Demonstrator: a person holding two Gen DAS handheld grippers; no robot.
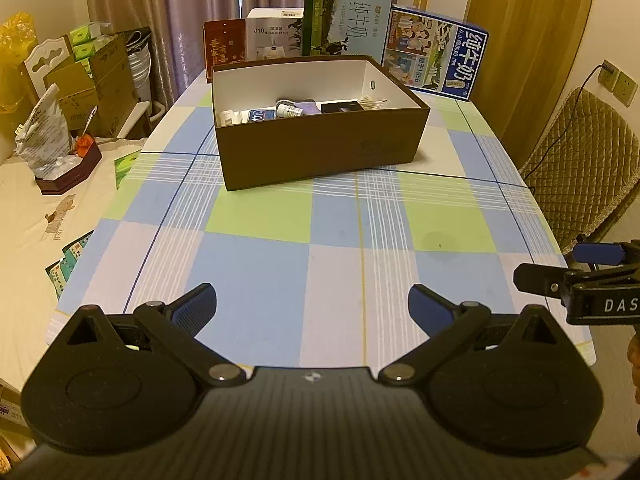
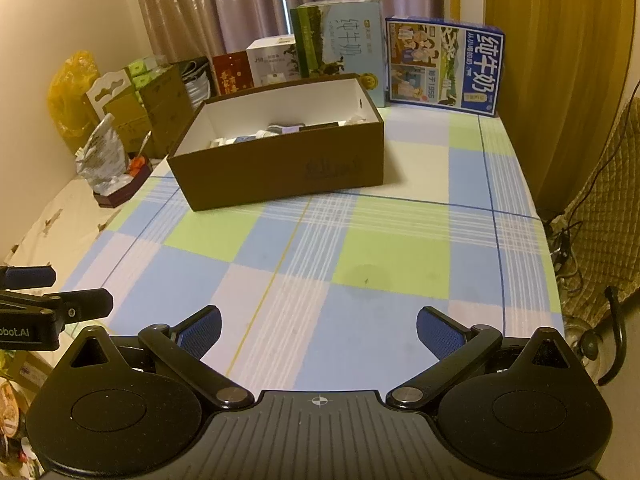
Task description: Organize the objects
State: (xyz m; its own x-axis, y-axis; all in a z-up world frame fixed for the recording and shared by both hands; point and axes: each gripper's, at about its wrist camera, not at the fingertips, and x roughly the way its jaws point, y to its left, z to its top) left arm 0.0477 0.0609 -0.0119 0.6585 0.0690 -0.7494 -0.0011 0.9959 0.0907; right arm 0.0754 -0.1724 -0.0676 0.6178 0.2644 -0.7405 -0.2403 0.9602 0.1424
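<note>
Bare tablecloth (image 1: 280,248) lies free up to the brown box (image 1: 320,148).

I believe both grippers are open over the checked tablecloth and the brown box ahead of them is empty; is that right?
Not quite: the brown box is not empty. The left wrist view shows several small items lying on its floor. The rest holds: the left gripper and the right gripper are both open over the checked tablecloth.

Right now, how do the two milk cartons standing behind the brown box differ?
The pale-blue and green milk carton stands tall and narrow, while the dark-blue illustrated milk carton is lower and wider. The pale-blue carton sits directly behind the brown open-top cardboard box; the dark-blue one is off toward the right corner. Both stand upright on the checked tablecloth, printed faces forward.
</note>
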